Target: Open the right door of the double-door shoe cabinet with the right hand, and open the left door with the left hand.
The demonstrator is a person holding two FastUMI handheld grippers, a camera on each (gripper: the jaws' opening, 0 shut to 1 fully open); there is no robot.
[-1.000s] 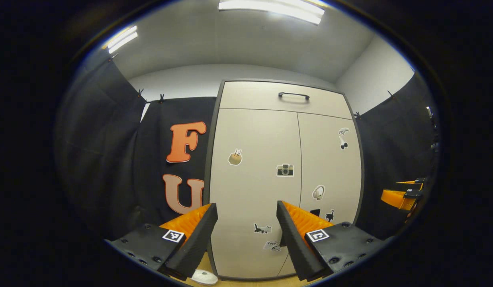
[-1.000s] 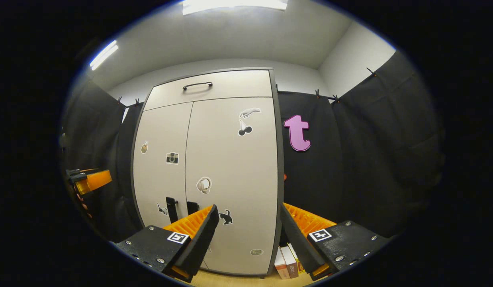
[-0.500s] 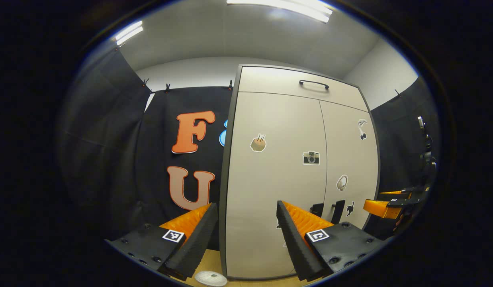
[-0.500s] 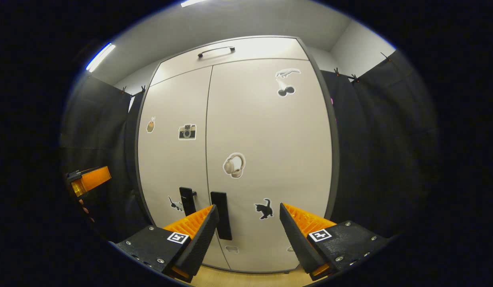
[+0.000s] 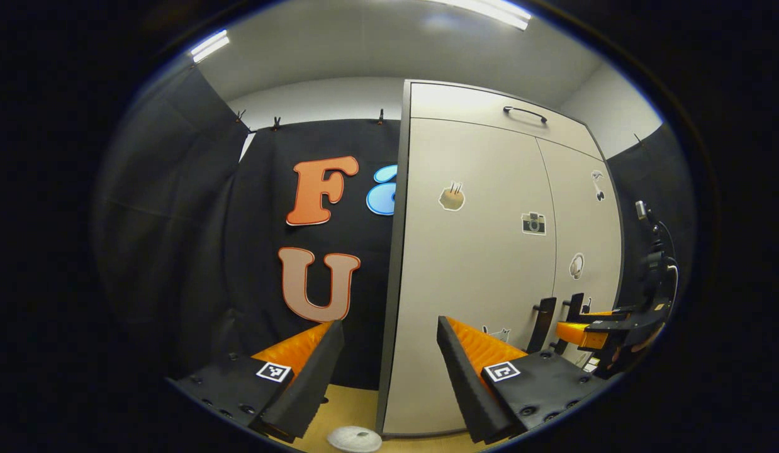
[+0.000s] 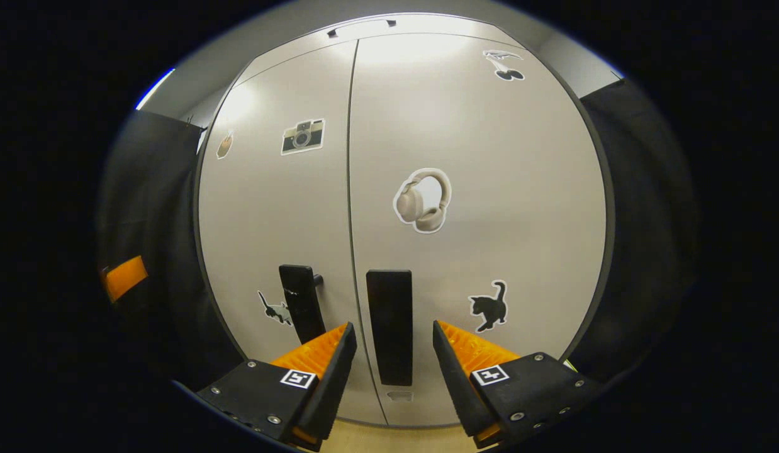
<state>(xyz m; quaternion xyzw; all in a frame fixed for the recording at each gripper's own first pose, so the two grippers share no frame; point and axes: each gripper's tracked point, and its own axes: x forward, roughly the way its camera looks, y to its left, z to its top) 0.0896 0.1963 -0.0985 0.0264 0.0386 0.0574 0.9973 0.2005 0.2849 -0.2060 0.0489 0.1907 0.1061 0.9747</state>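
Right door handle [image 6: 389, 327] stands straight ahead between my right gripper's [image 6: 389, 362] spread fingers, untouched; both cabinet doors closed. Left door handle [image 6: 301, 302] just left. My left gripper [image 5: 389, 358], open, faces the cabinet's left edge [image 5: 392, 264].

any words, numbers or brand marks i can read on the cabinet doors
No readable text.
The camera sticker, headphones sticker and cat sticker: pictures only, no words.
The small mark low on the right door: too blurred to read.
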